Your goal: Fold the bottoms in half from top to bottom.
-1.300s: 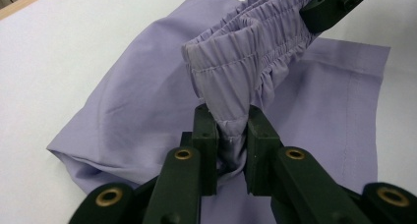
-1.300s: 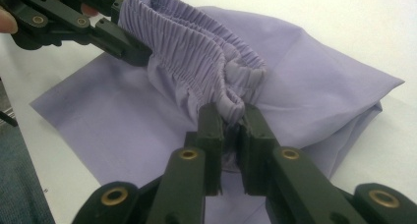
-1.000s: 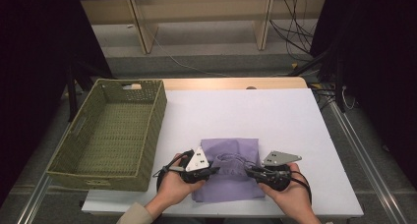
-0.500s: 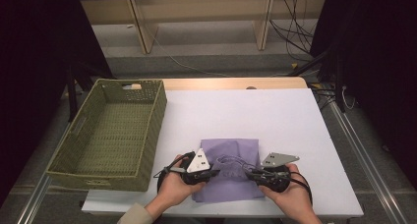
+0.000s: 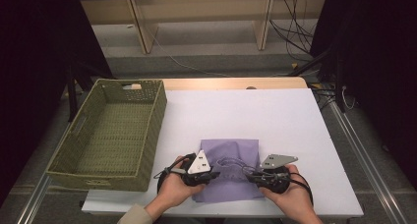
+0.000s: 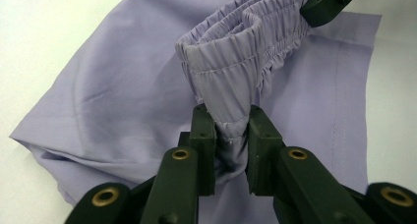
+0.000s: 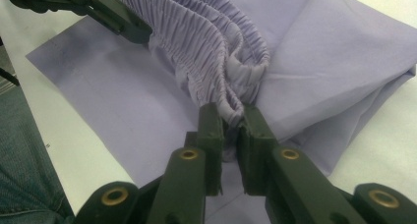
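garment: lilac shorts (image 5: 231, 165) with a gathered elastic waistband (image 6: 246, 37), lying on the white table (image 5: 295, 121) at its near edge, in front of me and between my two hands.
left gripper: my left gripper (image 6: 231, 118) has its jaws nearly closed, pinching a bunched fold of the waistband so the cloth stands up from the pile.
right gripper: my right gripper (image 7: 231, 117) is likewise clamped narrow on the other end of the waistband.
done so far: I judge that both ends of the waistband are gripped and raised a little, while the body of the shorts is flat on the table.
left to do: probably folding or lifting the shorts, and perhaps carrying them to the woven basket (image 5: 74, 150) at the left, which looks almost bare inside.
writing: no brand, label or text that I can read on the cloth, basket or grippers.
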A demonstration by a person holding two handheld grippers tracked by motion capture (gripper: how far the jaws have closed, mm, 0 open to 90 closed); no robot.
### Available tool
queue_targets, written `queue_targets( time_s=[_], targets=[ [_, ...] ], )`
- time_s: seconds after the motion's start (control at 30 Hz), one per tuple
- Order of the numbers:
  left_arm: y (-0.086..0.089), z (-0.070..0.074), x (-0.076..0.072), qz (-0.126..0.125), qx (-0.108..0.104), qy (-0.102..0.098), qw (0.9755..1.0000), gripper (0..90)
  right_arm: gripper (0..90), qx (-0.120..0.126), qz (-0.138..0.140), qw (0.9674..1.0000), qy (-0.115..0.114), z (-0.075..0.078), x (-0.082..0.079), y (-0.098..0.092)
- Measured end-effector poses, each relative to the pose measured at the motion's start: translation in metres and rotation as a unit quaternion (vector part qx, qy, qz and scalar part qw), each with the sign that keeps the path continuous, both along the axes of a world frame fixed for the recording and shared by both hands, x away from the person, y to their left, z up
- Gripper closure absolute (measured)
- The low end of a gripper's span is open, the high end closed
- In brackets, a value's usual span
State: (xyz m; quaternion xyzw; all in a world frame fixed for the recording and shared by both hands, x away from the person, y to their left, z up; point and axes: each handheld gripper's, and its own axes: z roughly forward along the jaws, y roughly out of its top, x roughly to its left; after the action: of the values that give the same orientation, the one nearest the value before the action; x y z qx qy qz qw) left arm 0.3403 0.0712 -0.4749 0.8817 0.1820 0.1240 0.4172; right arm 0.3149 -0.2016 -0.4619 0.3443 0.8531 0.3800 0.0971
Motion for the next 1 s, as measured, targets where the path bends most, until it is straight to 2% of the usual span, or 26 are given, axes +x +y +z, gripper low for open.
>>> queue_targets(
  time_s=[0.5, 0.83, 1.0],
  targets=[
    [0.001, -0.003, -0.0008, -0.011, 0.015, 0.014, 0.9997, 75.1, 82.2, -0.015, 0.011, 0.9998, 0.009, -0.0027, -0.0016, -0.0022],
    [0.0009, -0.0046, -0.0027, -0.018, 0.019, 0.023, 0.9994, 73.0, 81.6, -0.024, 0.019, 0.9994, 0.017, -0.0064, -0.0028, -0.0044],
    [0.0011, -0.0036, -0.0043, -0.019, 0.017, 0.021, 0.9995, 69.9, 80.0, -0.024, 0.021, 0.9993, 0.02, -0.0072, -0.0036, -0.0076]
  ],
)
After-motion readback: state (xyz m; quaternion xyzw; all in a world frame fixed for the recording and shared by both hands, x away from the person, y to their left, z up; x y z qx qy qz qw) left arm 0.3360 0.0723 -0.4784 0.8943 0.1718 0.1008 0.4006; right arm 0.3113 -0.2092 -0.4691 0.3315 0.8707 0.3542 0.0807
